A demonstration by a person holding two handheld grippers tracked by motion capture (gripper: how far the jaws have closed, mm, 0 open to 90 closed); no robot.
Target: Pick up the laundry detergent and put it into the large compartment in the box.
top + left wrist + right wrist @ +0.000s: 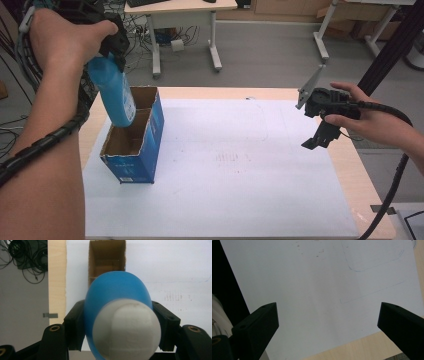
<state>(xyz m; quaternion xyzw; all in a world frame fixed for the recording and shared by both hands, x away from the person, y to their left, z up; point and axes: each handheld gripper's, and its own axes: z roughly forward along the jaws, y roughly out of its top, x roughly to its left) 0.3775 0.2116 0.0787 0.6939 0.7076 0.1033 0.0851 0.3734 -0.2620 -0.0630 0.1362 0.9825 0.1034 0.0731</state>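
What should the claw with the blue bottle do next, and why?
Probably lower it a little further, straight down. The left claw is shut on the blue bottle, whose bottom end already dips into the open blue box, so it looks lined up. The right claw waits open, apart.

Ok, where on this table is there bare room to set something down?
The white sheet is bare from the blue box across to the right claw. It is crowded only at the left, where the left claw holds the blue bottle over the box.
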